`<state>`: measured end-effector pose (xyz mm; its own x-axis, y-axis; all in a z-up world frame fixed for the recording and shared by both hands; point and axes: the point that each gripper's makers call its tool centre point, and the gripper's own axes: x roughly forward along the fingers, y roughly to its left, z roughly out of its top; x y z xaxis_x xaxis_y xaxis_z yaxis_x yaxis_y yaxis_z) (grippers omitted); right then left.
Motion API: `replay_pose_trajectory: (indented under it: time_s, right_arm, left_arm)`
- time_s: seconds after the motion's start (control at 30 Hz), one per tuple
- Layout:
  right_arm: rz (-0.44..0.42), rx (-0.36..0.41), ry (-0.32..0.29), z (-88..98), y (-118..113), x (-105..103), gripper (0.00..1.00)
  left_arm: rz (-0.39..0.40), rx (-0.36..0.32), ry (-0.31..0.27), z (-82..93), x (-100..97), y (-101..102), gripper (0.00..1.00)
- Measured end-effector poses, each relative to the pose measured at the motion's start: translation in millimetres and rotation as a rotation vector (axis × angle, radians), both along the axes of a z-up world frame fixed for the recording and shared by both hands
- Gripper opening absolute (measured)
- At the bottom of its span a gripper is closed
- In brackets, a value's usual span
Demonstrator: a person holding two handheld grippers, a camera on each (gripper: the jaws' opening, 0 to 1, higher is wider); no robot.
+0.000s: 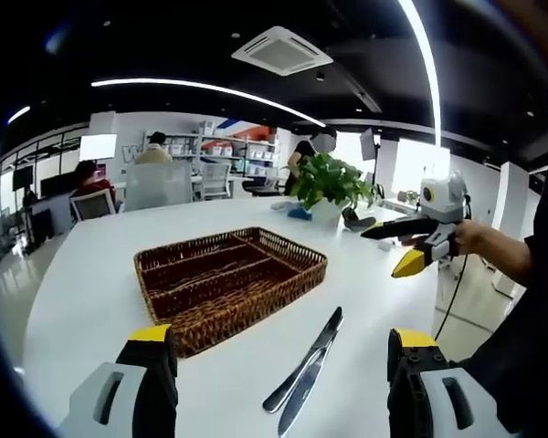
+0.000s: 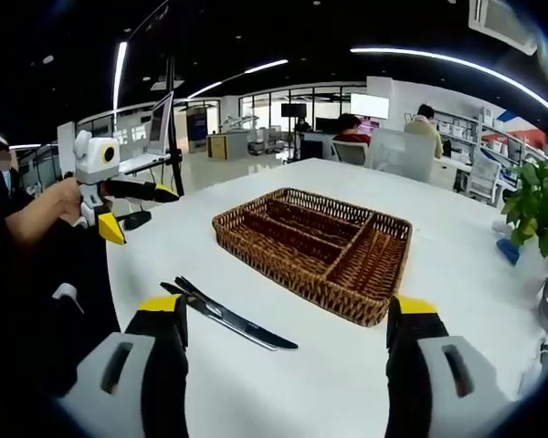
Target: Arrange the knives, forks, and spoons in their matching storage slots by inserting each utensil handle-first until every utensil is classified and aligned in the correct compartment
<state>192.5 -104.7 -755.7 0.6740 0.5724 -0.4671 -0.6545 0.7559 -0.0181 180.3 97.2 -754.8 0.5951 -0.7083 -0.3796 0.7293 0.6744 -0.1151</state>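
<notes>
Hand-held gripper (image 1: 279,351) open, overlapping utensils (image 1: 306,372) indistinct

The left tongs (image 1: 283,365) are held wide open, nothing between the jaws, low and near. The right tongs (image 2: 283,351) are likewise held wide open and empty. In the left gripper view the right tongs are seen far right, gripped by a hand (image 1: 470,237), jaws parted. In the right gripper view the left tongs are seen far left, gripped by a hand (image 2: 64,199), jaws parted.
</notes>
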Motion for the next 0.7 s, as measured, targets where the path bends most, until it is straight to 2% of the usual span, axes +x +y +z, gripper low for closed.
replay_pose_trajectory:
  time_s: [0.1, 0.23, 0.43, 0.6, 0.67, 0.7]
  right_arm:
    - [0.041, -0.042, 0.006, -3.9, 0, -2, 0.82]
    - [0.097, -0.105, 0.023, -11.0, 2, -1, 0.77]
    - [0.170, -0.169, 0.046, -19.9, 6, 1, 0.70]
    - [0.283, -0.323, 0.055, -38.0, 6, 3, 0.62]
    - [0.311, -0.344, 0.051, -40.4, 8, 3, 0.60]
    - [0.345, -0.381, 0.057, -44.5, 9, 4, 0.58]
  left_arm:
    - [-0.022, 0.023, 0.008, -3.0, -2.9, -6, 1.00]
    - [-0.076, 0.053, 0.039, -10.0, -6.4, -14, 0.94]
    - [-0.128, 0.097, 0.065, -17.6, -8.5, -22, 0.90]
    - [-0.177, 0.144, 0.077, -23.4, -8.5, -27, 0.78]
    - [-0.194, 0.166, 0.081, -26.5, -8.1, -28, 0.74]
    - [-0.206, 0.185, 0.091, -30.2, -7.9, -28, 0.72]
